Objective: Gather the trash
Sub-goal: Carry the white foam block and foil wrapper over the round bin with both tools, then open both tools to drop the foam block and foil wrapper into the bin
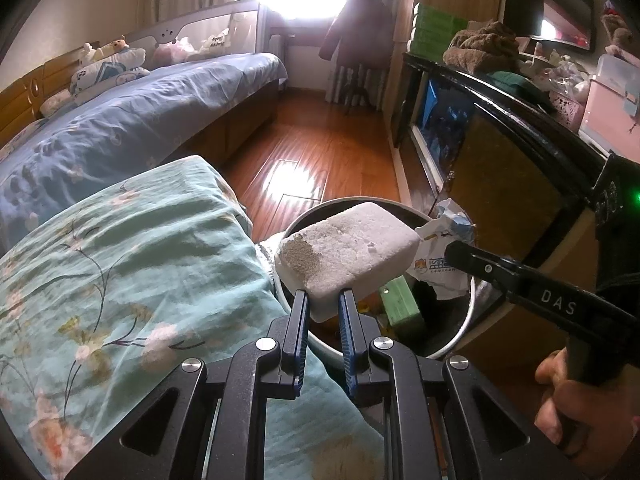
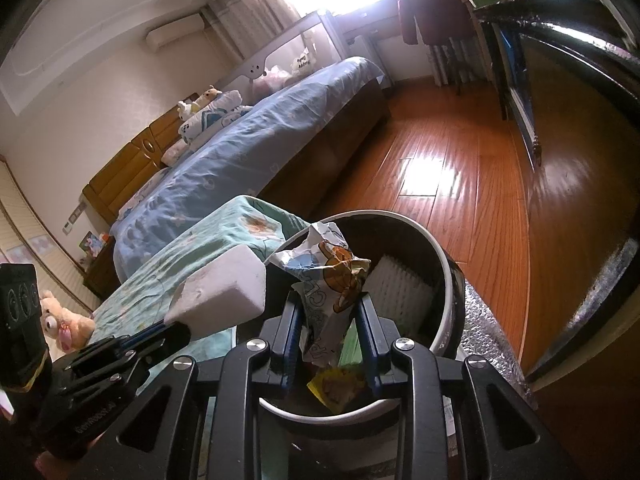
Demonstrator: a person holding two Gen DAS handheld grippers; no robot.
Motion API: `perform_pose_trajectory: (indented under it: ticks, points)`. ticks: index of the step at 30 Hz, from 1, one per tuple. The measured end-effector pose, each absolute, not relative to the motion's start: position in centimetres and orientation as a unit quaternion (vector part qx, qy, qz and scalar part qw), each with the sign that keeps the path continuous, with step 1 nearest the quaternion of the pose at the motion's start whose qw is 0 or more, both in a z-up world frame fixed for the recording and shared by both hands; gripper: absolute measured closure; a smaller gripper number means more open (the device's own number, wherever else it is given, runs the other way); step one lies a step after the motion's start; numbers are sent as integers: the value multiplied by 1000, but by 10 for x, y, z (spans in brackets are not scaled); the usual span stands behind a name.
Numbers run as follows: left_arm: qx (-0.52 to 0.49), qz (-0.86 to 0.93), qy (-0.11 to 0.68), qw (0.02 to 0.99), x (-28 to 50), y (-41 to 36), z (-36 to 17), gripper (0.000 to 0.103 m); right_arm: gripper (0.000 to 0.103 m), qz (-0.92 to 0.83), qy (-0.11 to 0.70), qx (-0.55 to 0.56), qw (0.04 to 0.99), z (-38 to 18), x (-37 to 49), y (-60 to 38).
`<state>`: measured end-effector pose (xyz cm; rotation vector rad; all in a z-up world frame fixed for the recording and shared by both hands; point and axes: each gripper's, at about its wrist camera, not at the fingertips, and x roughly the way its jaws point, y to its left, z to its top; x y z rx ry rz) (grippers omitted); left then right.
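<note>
Over the bin (image 1: 460,344) both my grippers hang side by side, each angled downward. My left gripper (image 1: 323,300) is clamped on one narrow end of a white foam block (image 1: 348,256), its blue pads (image 1: 298,320) pressing the edge from both sides; the block sticks out forward above the bin's near rim, with a grey dirty patch on its left end. From the right wrist view the same block (image 2: 218,290) sits just left of the bin (image 2: 448,280), above the green floral quilt (image 2: 208,248).

My right gripper (image 2: 329,308) pinches a crumpled printed wrapper (image 2: 332,276), which stands up between the pads above the bin's opening. In the left view the wrapper (image 1: 440,256) lies just beside the block's right end; I cannot tell whether they touch.

Down inside the bin I see a white ribbed piece (image 2: 400,292), a yellow packet (image 2: 340,388) and a green box (image 1: 400,304). Beyond are the wooden floor (image 2: 440,184) and a bed (image 1: 140,120) under a blue cover.
</note>
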<state>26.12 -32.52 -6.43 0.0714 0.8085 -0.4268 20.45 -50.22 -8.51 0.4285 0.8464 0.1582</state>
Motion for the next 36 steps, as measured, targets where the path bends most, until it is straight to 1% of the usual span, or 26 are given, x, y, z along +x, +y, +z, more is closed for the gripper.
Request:
perform_pose_trajectory:
  ticks: [36]
  points:
    - [40,-203,405,891,276,-342,-70,89,74,72,419,201,882,-97,217,-506]
